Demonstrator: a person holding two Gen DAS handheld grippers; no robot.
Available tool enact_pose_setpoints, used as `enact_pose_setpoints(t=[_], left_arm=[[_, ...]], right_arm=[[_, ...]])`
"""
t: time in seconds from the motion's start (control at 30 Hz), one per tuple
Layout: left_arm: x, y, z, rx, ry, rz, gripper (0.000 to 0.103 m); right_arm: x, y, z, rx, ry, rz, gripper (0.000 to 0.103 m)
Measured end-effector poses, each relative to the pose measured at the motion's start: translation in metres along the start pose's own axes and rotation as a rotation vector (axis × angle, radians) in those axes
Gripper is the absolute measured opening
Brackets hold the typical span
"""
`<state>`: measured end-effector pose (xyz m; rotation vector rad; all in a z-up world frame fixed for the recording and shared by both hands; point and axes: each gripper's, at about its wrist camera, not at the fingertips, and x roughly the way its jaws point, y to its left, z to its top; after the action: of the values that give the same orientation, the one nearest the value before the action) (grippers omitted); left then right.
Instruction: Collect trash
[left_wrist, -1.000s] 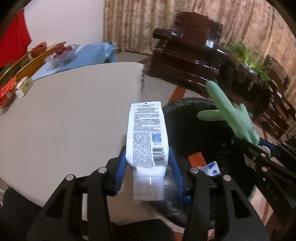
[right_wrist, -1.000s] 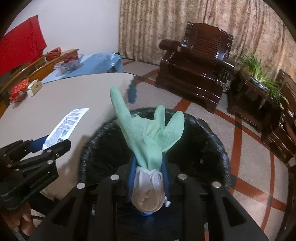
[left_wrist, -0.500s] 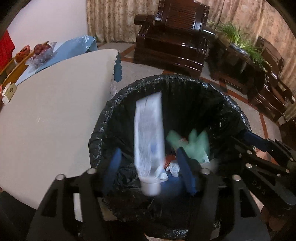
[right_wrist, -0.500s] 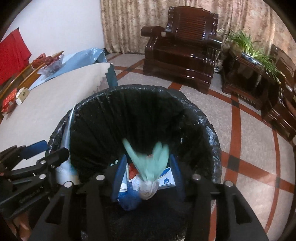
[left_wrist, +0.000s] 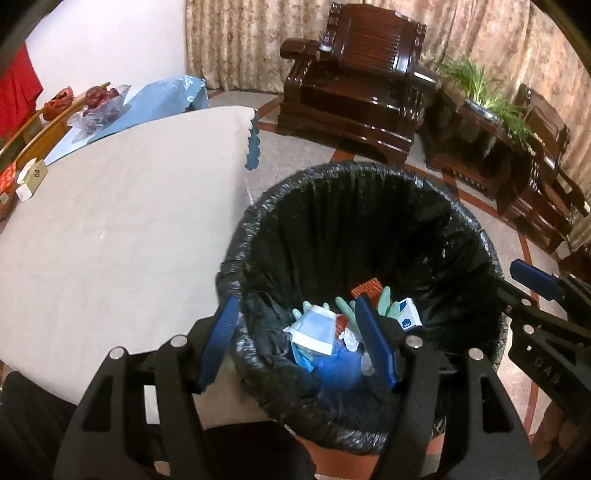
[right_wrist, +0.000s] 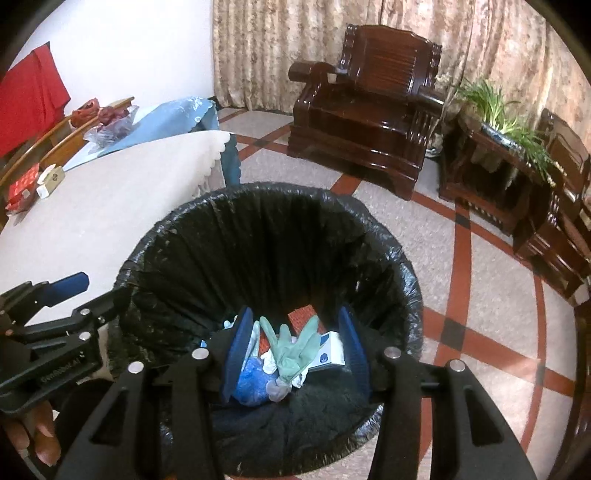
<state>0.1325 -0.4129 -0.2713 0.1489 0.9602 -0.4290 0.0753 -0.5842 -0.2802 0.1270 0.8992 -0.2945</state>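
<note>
Both grippers hang over the black-lined trash bin (left_wrist: 369, 236), which stands on the tiled floor (right_wrist: 480, 295) right beside the cream tabletop (left_wrist: 110, 240). The left gripper (left_wrist: 299, 339) has just been opening further; its 2 blue-padded jaws stand wide apart with nothing between them, one over the bin's rim on the tabletop side and the other over the bin's inside. The right gripper (right_wrist: 293, 349) has just been opening as well — its jaws are parted and grip nothing, and both sit over the bin's mouth.

The trash lies at the bottom of the bin. A pale green rubber glove (right_wrist: 295, 347) rests there, fingers fanned, seen between the right gripper's jaws but well below them. Next to it, toward the tabletop side of the bin, lies a white tube (left_wrist: 314, 328), blurred in the left wrist view. On the glove's other side is a small white-and-blue box (right_wrist: 328, 354), and behind the glove a red item (right_wrist: 303, 317); something blue and crumpled (right_wrist: 251, 384) lies at the near side of the bin's bottom.

Beyond the bin, a dark wooden armchair (right_wrist: 369, 110) stands against the curtain, with a potted plant (right_wrist: 498, 110) on a stand farther from the tabletop than the bin is.

A thumb of the person's left hand (right_wrist: 37, 435) shows at the lower edge — beneath the left gripper's body in the right wrist view.
</note>
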Motion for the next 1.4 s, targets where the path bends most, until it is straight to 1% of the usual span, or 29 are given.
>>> enact_pose_setpoints(t=[0.03,0.1,0.27,0.33,0.37,0.4,0.43,0.47,0.5,0.6,0.67,0.73,0.8,0.9,0.93,1.0,1.07,1.1,1.2,1.23,1.3,1.4], left_arm=[[-0.004,0.003,-0.001,-0.003,-0.005,0.001,0.072],[-0.018,0.012,-0.003,-0.006,-0.025,0.011,0.081],[-0.048,0.038,-0.01,-0.007,-0.055,0.028,0.09],[-0.064,0.05,-0.014,0.007,-0.075,0.036,0.091],[-0.073,0.056,-0.015,0.012,-0.091,0.05,0.092],[-0.088,0.065,-0.017,0.018,-0.127,0.066,0.096],[-0.099,0.072,-0.017,0.015,-0.153,0.08,0.097],[-0.116,0.084,-0.017,0.006,-0.195,0.1,0.098],[-0.131,0.094,-0.016,-0.003,-0.228,0.112,0.098],[-0.169,0.123,-0.013,-0.05,-0.3,0.151,0.098],[-0.2,0.148,-0.011,-0.1,-0.358,0.215,0.098],[-0.226,0.165,-0.009,-0.107,-0.399,0.273,0.098],[-0.252,0.18,-0.01,-0.093,-0.457,0.327,0.098],[-0.283,0.202,-0.01,-0.098,-0.476,0.351,0.098],[-0.293,0.207,-0.012,-0.105,-0.487,0.373,0.098],[-0.314,0.218,-0.014,-0.102,-0.524,0.41,0.098],[-0.332,0.225,-0.018,-0.111,-0.553,0.42,0.098],[-0.344,0.232,-0.022,-0.127,-0.575,0.408,0.098],[-0.371,0.246,-0.026,-0.165,-0.618,0.408,0.098],[-0.377,0.25,-0.028,-0.164,-0.625,0.406,0.098],[-0.391,0.257,-0.033,-0.171,-0.649,0.439,0.098],[-0.41,0.27,-0.042,-0.204,-0.679,0.462,0.098]], right_arm=[[-0.005,0.002,-0.001,-0.001,-0.001,-0.003,0.053],[-0.016,0.007,-0.002,0.002,-0.006,-0.005,0.058],[-0.039,0.033,-0.014,-0.011,-0.01,-0.004,0.067],[-0.051,0.043,-0.016,-0.016,-0.021,-0.005,0.073],[-0.058,0.049,-0.016,-0.02,-0.03,-0.01,0.075],[-0.069,0.059,-0.016,-0.026,-0.049,-0.017,0.08],[-0.076,0.064,-0.015,-0.027,-0.065,-0.021,0.086],[-0.086,0.071,-0.014,-0.023,-0.089,-0.03,0.09],[-0.1,0.081,-0.012,-0.018,-0.122,-0.04,0.096],[-0.132,0.11,-0.004,-0.008,-0.201,-0.071,0.097],[-0.148,0.127,0.0,0.006,-0.232,-0.091,0.097],[-0.167,0.147,0.007,0.032,-0.277,-0.1,0.097],[-0.187,0.167,0.012,0.05,-0.328,-0.088,0.097],[-0.214,0.19,0.014,0.082,-0.404,-0.05,0.097],[-0.226,0.201,0.015,0.078,-0.445,-0.032,0.097],[-0.249,0.223,0.018,0.056,-0.493,-0.022,0.097],[-0.264,0.241,0.02,0.021,-0.526,-0.021,0.097],[-0.276,0.253,0.021,-0.002,-0.558,-0.014,0.097],[-0.302,0.28,0.021,-0.034,-0.64,-0.004,0.097],[-0.308,0.285,0.02,-0.037,-0.66,-0.001,0.097],[-0.324,0.297,0.02,-0.035,-0.709,0.009,0.097],[-0.339,0.307,0.019,-0.005,-0.752,0.008,0.097]])
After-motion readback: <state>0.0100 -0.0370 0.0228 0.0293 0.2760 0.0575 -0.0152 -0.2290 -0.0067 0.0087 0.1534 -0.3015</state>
